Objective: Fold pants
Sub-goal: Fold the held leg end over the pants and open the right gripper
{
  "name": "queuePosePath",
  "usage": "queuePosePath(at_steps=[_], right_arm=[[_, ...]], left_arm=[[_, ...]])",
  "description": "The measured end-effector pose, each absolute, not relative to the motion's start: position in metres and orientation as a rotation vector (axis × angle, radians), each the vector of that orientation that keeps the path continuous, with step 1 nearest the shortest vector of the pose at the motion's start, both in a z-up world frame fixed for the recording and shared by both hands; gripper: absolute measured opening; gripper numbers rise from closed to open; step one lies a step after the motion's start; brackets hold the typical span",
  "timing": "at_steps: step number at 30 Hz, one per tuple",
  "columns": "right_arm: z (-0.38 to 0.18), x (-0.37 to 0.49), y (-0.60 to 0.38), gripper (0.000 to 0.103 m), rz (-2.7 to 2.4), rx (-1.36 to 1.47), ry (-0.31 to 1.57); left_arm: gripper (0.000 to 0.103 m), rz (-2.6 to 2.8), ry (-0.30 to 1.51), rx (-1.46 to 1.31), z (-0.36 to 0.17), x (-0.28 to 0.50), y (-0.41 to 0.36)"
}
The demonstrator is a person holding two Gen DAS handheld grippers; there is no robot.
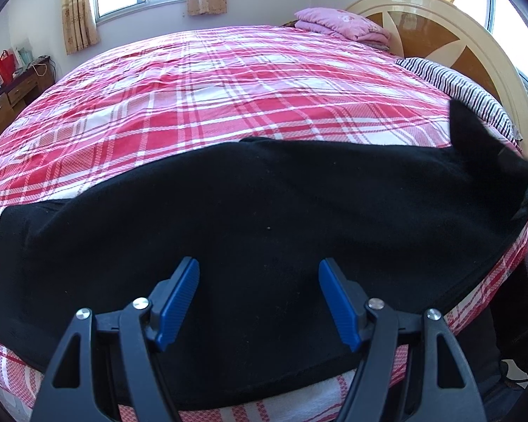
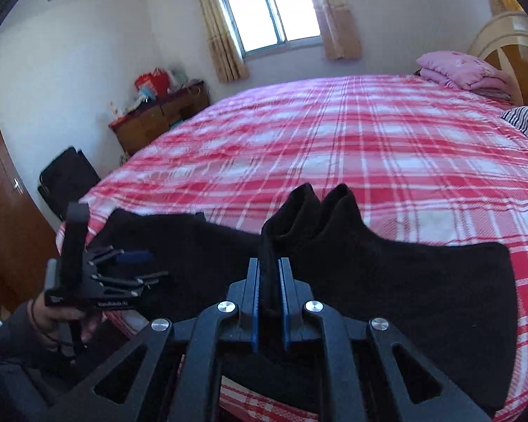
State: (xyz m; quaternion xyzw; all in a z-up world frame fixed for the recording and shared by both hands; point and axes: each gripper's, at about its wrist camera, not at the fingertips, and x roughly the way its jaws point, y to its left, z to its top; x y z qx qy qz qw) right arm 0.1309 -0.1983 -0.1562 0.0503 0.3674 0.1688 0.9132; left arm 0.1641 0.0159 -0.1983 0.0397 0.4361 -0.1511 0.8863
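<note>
You are working over black pants [image 1: 264, 211] that are lying flat near the close edge of the bed [image 1: 228, 98], their long axis running left to right across your front, parallel to that edge. Your right hand-held gripper [image 2: 270, 267] is pinching a bunched fold of the fabric, its blue pads pressed against the cloth from both sides, and the pinched part is standing up in two soft peaks above the rest of the garment. Your left hand-held gripper [image 1: 258, 302] is hovering spread wide over the middle of the pants, holding nothing; the cloth lies directly below and ahead of its fingers [image 1: 179, 299]. In the right wrist view the same left hand-held gripper [image 2: 130, 267] is showing off to the left, above the far-left stretch of fabric. Which end is the waist and which the cuffs cannot be told from these views. Judging from this, the fold will probably run along the long axis, so the lifted right end would travel leftward toward your open left hand-held gripper, which is the nearer one to the resting end and could pin it down.
</note>
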Motion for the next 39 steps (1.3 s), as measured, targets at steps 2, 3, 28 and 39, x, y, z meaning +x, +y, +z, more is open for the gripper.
queuePosePath(at_steps=[2,3,28,39], right_arm=[[-0.167,0.133,-0.196,0.009,0.354,0.098,0.786],[-0.170,0.133,-0.194,0.009,0.358,0.101,0.793],[-0.162,0.102,-0.212,0.045,0.251,-0.070,0.809],[-0.160,0.082,-0.244,0.045,0.235,-0.014,0.733]], left_arm=[[0.073,-0.319,0.906,0.076,-0.198,0.164,0.017],[0.073,-0.322,0.906,0.071,-0.197,0.164,0.017],[0.072,-0.625,0.921,0.139,-0.170,0.177,-0.076],[0.067,-0.633,0.991,0.040,-0.171,0.197,-0.102]])
